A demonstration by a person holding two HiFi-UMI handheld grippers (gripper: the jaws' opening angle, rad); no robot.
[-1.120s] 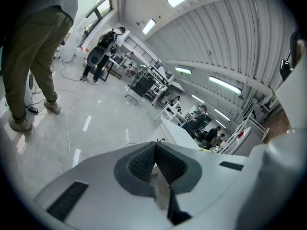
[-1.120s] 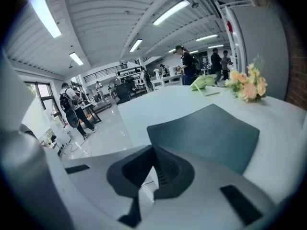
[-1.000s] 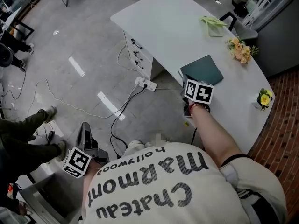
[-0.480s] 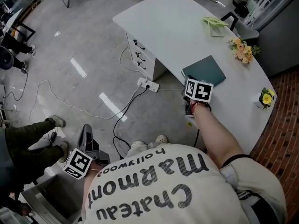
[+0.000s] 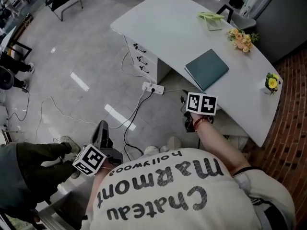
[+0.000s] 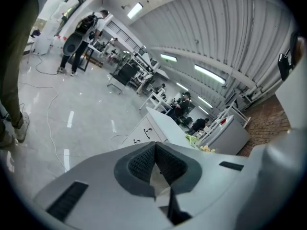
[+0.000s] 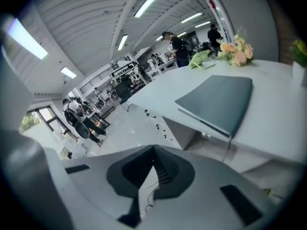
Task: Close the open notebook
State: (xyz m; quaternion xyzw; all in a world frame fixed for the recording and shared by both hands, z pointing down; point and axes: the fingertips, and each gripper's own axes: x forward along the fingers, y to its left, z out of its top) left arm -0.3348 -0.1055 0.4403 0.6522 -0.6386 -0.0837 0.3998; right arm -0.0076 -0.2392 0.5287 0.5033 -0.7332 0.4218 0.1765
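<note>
While the dark green notebook (image 5: 207, 69) is seen lying shut and flat on the white tabletop (image 5: 168, 28), close to its near edge, it is touched by neither pair of tongs. The right tongs (image 7: 153, 148) are held off the tabletop, just beyond that near edge and above the grey floor (image 5: 72, 47), with the jaws pressed together and nothing caught between them; in the right gripper view the notebook is shown ahead and to the right, its cover down. The left tongs (image 6: 155, 145) are held well apart from the tabletop, low at the person's left side, and their jaws are likewise closed on nothing. A bunch of pale flowers (image 5: 240, 40) and a folded green item (image 5: 211, 18) are set farther along the tabletop, beyond the notebook, and a small pot with a yellow flower (image 5: 272, 83) is placed near the right-hand edge. A white power strip (image 5: 152, 87) is laid on the floor beside the drawer unit (image 5: 141, 56).
</note>
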